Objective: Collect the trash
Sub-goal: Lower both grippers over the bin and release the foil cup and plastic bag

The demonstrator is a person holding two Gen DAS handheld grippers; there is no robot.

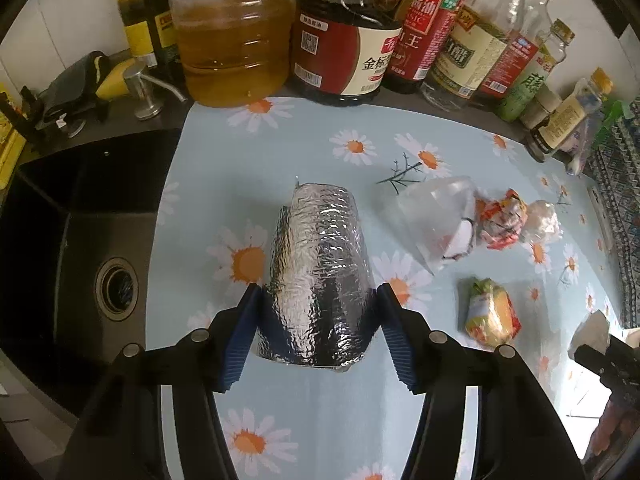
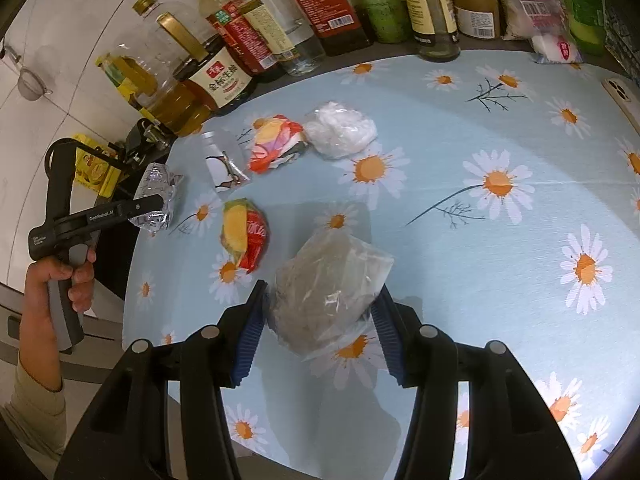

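Note:
A crumpled piece of silver foil stands between the blue pads of my left gripper, which is shut on its sides above the daisy-print mat. In the right wrist view the same foil shows at the mat's left edge, with a hand on the left tool's handle. My right gripper is shut on a cloudy clear plastic bag. Loose on the mat lie a red and yellow wrapper, a red and pink crumpled wrapper, a white plastic wad and a clear plastic piece.
Oil, soy sauce and vinegar bottles line the back wall. A black sink with a drain lies left of the mat, a metal dispenser spout behind it. A phone rests at the mat's far right edge.

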